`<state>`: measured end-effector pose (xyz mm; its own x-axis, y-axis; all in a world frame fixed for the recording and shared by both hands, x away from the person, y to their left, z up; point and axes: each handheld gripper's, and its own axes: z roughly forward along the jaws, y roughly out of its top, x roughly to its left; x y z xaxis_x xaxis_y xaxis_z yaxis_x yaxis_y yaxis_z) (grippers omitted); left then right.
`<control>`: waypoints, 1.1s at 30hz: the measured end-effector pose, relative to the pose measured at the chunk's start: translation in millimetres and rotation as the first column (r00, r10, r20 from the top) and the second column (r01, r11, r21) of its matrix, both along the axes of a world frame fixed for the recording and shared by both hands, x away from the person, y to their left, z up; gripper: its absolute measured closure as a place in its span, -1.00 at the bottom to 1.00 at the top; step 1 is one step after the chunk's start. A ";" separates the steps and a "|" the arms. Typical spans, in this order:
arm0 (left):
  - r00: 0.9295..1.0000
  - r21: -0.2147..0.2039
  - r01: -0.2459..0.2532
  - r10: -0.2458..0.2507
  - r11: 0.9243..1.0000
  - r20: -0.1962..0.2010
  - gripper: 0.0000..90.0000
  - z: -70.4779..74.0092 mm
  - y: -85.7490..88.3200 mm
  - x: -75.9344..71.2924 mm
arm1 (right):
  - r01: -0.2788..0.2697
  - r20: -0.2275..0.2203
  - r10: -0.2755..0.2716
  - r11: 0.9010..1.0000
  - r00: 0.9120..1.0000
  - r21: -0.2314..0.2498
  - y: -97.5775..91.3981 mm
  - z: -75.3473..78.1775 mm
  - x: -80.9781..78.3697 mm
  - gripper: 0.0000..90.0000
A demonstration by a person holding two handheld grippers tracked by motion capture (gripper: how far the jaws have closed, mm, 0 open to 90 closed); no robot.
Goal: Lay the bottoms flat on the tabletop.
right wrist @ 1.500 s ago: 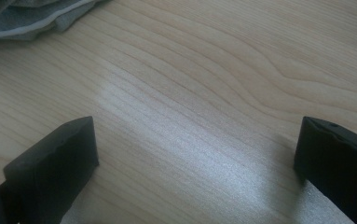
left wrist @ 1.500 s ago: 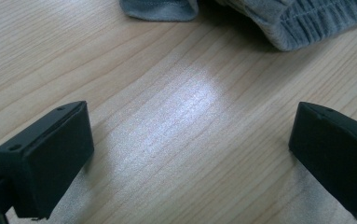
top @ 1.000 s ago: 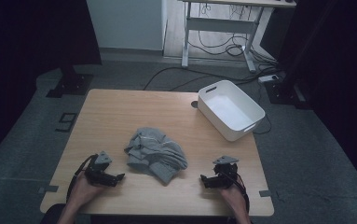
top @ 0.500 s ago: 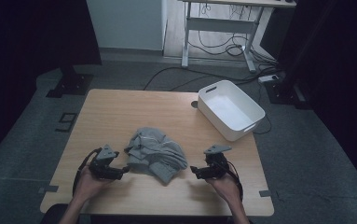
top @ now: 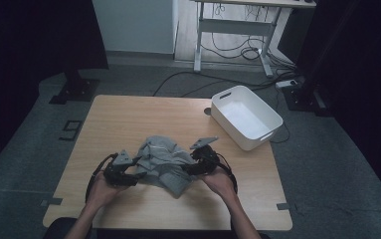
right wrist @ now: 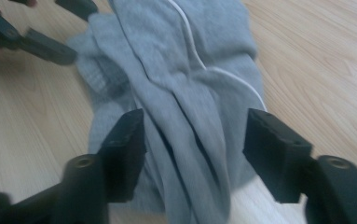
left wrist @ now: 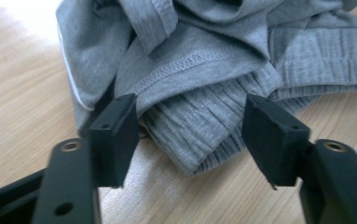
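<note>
A crumpled grey garment (top: 164, 160) lies on the near middle of the wooden table (top: 123, 119). My left gripper (top: 134, 172) is at its left edge. In the left gripper view the garment's ribbed hem (left wrist: 199, 126) lies between the jaws of the left gripper (left wrist: 192, 126); they have just been closing and the pads stand off the cloth. My right gripper (top: 192, 165) is at the garment's right edge. In the right gripper view grey folds (right wrist: 185, 98) with a white cord lie between the jaws of the right gripper (right wrist: 195, 135), which have also been closing without pressing.
A white plastic bin (top: 245, 117) stands at the table's far right corner. Bare wood stretches behind the garment. Desk legs and cables (top: 228, 50) lie on the floor beyond the table. The other gripper (right wrist: 36, 37) shows at the top left of the right gripper view.
Both hands have moved inward from the table's front corners to the garment's sides, the right one farther and upward. Both pairs of jaws stand narrower than before.
</note>
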<state>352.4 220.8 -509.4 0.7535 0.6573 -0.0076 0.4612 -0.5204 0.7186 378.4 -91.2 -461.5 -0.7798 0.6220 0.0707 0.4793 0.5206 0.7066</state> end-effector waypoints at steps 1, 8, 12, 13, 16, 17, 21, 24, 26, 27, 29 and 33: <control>1.000 0.003 0.000 0.000 1.000 -0.004 -0.15 -1.4 -0.4 0.8 | -0.010 -0.006 0.010 1.000 1.000 0.002 4.9 0.1 3.7 -0.06; 1.000 0.030 -0.016 0.017 0.999 -0.026 0.20 -9.9 -2.0 6.2 | -0.070 -0.050 0.066 0.995 0.997 -0.072 27.0 -9.5 18.1 0.39; 0.999 0.029 -0.015 0.017 0.999 -0.044 0.73 -10.8 -2.2 8.3 | -0.063 -0.051 0.059 0.994 0.997 -0.088 27.4 -13.4 19.1 0.82; 0.999 0.029 -0.016 0.017 0.999 -0.036 0.83 -9.3 -2.0 8.1 | -0.048 -0.033 0.045 0.995 0.998 -0.086 23.2 -9.7 16.8 0.87; 1.000 -0.012 -0.020 0.020 1.000 -0.001 0.85 3.1 3.0 5.7 | -0.016 -0.005 0.016 0.997 1.000 -0.069 15.1 -1.9 13.7 0.88; 1.000 -0.026 -0.016 0.016 1.000 0.011 0.85 9.2 4.9 4.7 | -0.007 0.006 0.007 0.998 1.000 -0.058 9.9 2.9 12.1 0.88; 0.998 -0.052 0.009 -0.006 0.999 0.060 0.85 34.5 8.4 1.0 | 0.024 0.038 -0.023 1.000 0.999 -0.020 -12.0 21.0 7.5 0.90; 0.993 0.006 -0.033 0.032 0.999 0.111 0.86 47.8 14.1 -0.1 | 0.102 0.107 -0.091 0.989 0.990 -0.105 -27.2 30.7 3.6 0.92; 0.994 -0.089 -0.050 0.058 0.995 0.087 0.86 54.4 28.9 2.4 | 0.122 0.070 -0.119 0.992 0.990 -0.038 -47.2 35.0 4.3 0.93; 0.994 -0.101 -0.059 0.067 0.993 0.087 0.86 56.3 33.0 2.9 | 0.148 0.070 -0.145 0.988 0.987 -0.035 -57.8 36.9 3.3 0.93; 0.992 -0.107 -0.074 0.084 0.992 0.092 0.86 59.7 41.3 4.0 | 0.176 0.065 -0.173 0.984 0.983 -0.029 -71.0 37.5 1.8 0.93; 0.995 -0.117 -0.060 0.069 0.991 0.072 0.85 58.1 47.0 5.0 | 0.213 0.032 -0.212 0.977 0.977 -0.025 -88.0 33.2 0.0 0.92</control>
